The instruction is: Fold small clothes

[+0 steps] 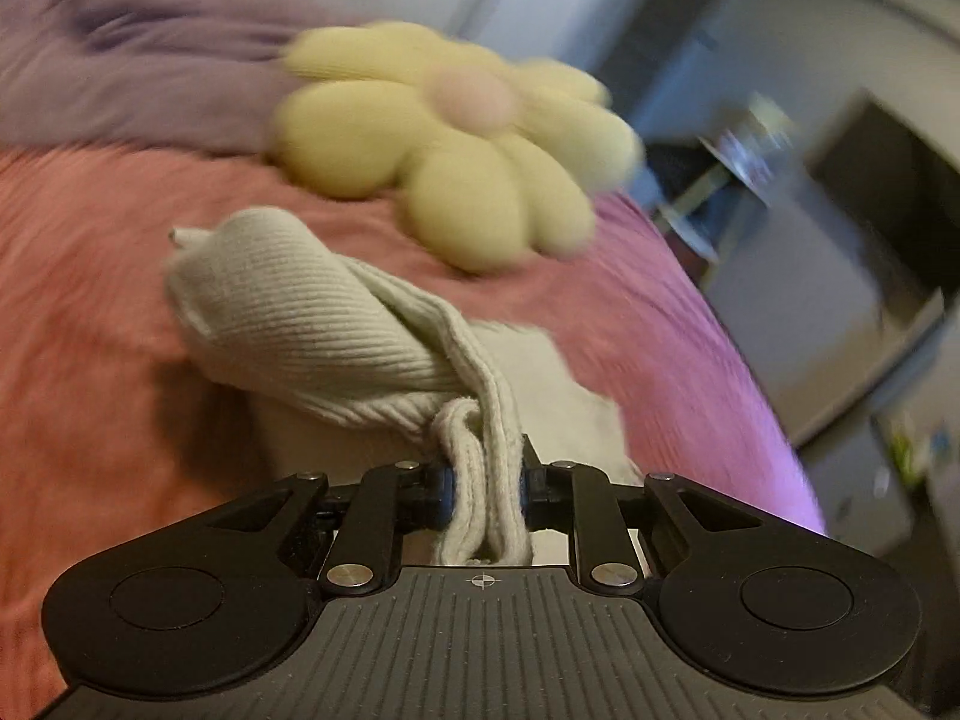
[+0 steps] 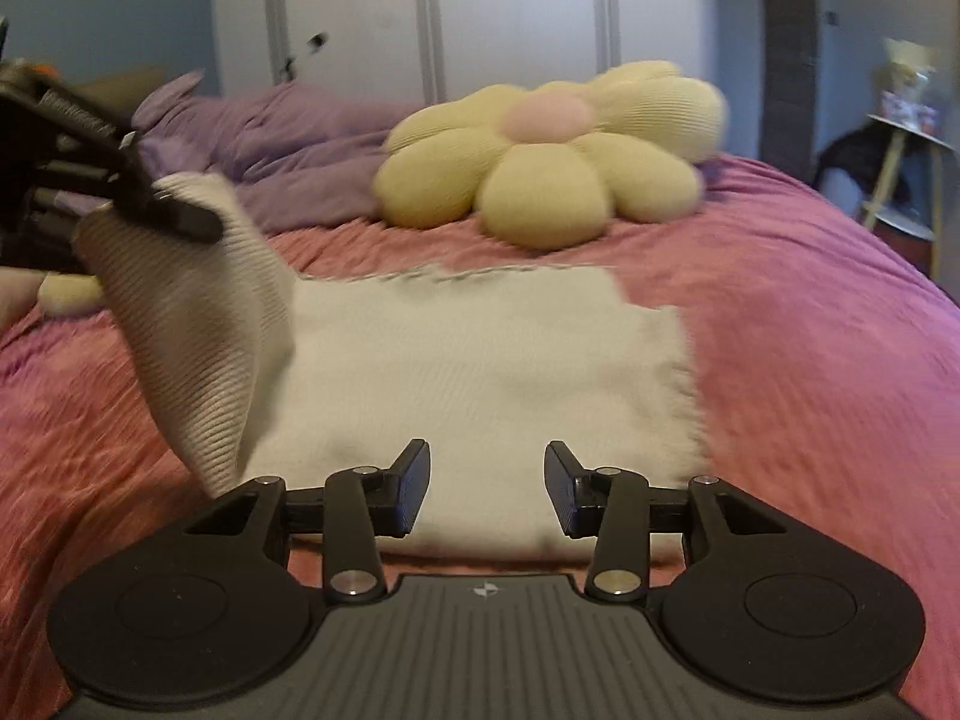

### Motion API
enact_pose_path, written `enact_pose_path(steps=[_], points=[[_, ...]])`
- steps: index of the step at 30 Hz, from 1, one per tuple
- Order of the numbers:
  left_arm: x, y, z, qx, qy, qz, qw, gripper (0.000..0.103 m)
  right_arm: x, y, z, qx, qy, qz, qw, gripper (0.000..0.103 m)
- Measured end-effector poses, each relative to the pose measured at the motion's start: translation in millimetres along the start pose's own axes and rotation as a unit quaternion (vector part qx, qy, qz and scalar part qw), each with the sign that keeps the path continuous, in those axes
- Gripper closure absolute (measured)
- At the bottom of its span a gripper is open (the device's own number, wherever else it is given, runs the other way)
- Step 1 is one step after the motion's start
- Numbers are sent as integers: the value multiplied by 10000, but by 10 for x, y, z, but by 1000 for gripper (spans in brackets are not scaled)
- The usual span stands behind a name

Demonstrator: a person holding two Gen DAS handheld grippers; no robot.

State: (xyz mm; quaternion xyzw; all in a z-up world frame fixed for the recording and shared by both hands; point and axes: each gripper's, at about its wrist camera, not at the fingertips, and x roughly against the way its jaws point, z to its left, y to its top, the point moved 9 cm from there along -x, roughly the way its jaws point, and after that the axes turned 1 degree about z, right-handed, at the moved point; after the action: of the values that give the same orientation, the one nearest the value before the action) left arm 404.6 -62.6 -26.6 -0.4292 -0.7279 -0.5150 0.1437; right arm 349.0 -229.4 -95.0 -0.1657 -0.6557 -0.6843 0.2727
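We find the left tool (image 1: 480, 480) clamped on a bunched edge of the ribbed garment (image 2: 480, 372), lifted at nine o'clock; the right tool (image 2: 486, 489) stands wide and empty above it on the bed (image 2: 810, 330). We judge that thick bunch could slip, skewing the fold.

Light: soft and a bit dim
Blur: flower pillow (image 1: 456, 144) and bed (image 2: 810, 312) smeared
Edges: bent, dark corners
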Motion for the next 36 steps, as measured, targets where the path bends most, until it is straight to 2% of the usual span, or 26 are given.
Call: enact_pose_path(steps=[3,5,7,10,12,14,16,17,18,20,23,24,26,28,29,30,31,34,35,36], points=[[-434,-258,-279,-119,-114,477,9987,63,48,-25,-223,-114,-114,62,9999,61],[-558,-454,-303,-35,-27,666,9978,61,51,-39,-339,-112,-190,140,9997,61],[-496,-592,-291,-83,13,558,9984,60,65,-37,-438,-115,-198,178,9996,61],[-202,-737,-164,3,82,250,9997,52,68,-23,-536,-125,-133,167,9997,59],[-17,-786,24,149,285,117,9994,52,25,-19,-536,-190,-59,193,9996,59],[131,-863,231,167,667,47,9976,51,-24,9,-502,-311,33,228,9993,59],[219,-876,487,121,1239,53,9922,48,-81,97,-456,-474,200,202,9985,58],[236,-899,620,151,1512,103,9883,48,-112,149,-431,-587,284,196,9977,54],[236,-896,697,231,1661,147,9857,48,-142,193,-416,-745,403,209,9962,45],[227,-918,835,468,1663,225,9847,48,-253,308,-359,-1200,856,311,9886,37],[183,-973,940,689,1662,363,9830,48,-456,462,-297,-1819,1300,457,9736,37],[173,-995,959,695,1729,385,9817,48,-536,492,-273,-1933,1394,525,9698,33],[151,-1032,979,680,1795,440,9804,47,-783,481,-176,-2056,1592,926,9612,31],[126,-1089,980,729,1794,468,9800,46,-1003,434,-110,-2109,1640,1209,9560,36],[113,-1098,982,733,1800,480,9798,45,-1088,415,-57,-2136,1749,1338,9518,49],[112,-1108,974,701,1827,481,9795,45,-1150,400,-17,-2195,1833,1438,9474,57],[102,-1107,966,654,1848,481,9794,44,-1199,392,16,-2213,1875,1509,9451,58],[69,-1093,907,483,1905,512,9792,41,-1289,423,82,-1998,1774,1458,9525,62],[62,-1090,889,443,1942,516,9786,41,-1278,427,101,-1948,1754,1411,9547,73],[48,-1081,882,413,1958,511,9784,41,-1257,448,121,-1829,1711,1322,9591,79]])
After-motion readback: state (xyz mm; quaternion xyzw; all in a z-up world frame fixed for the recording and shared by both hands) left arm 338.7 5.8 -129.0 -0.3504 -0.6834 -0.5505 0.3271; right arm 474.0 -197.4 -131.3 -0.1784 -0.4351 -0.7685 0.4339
